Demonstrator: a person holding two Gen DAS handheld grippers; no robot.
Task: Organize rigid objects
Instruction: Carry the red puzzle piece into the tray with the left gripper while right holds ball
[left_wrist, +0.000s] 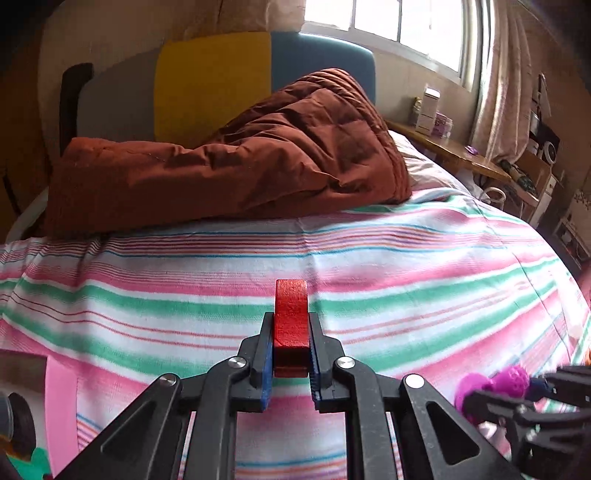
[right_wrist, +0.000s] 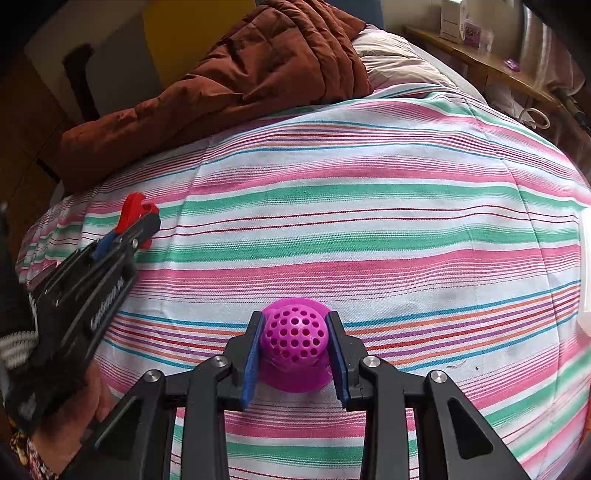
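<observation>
Your left claw (left_wrist: 291, 334) clamps the red block (left_wrist: 291, 317), its long axis pointing to 12 o'clock. Your right claw (right_wrist: 294, 345), at 3 o'clock from it, grips the perforated magenta ball (right_wrist: 293, 336). Both hover over the striped bed (right_wrist: 369, 229).

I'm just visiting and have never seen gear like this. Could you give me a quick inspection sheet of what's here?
Surface: striped bedsheet on a bed.
Job's things: red block; magenta perforated ball piece.
Clutter: brown quilt bunched at the head.
Grippers: left gripper shut on the red block; right gripper shut on the magenta piece.
Cables: white cord beside the bed.
Surroundings: window, wooden side table.
</observation>
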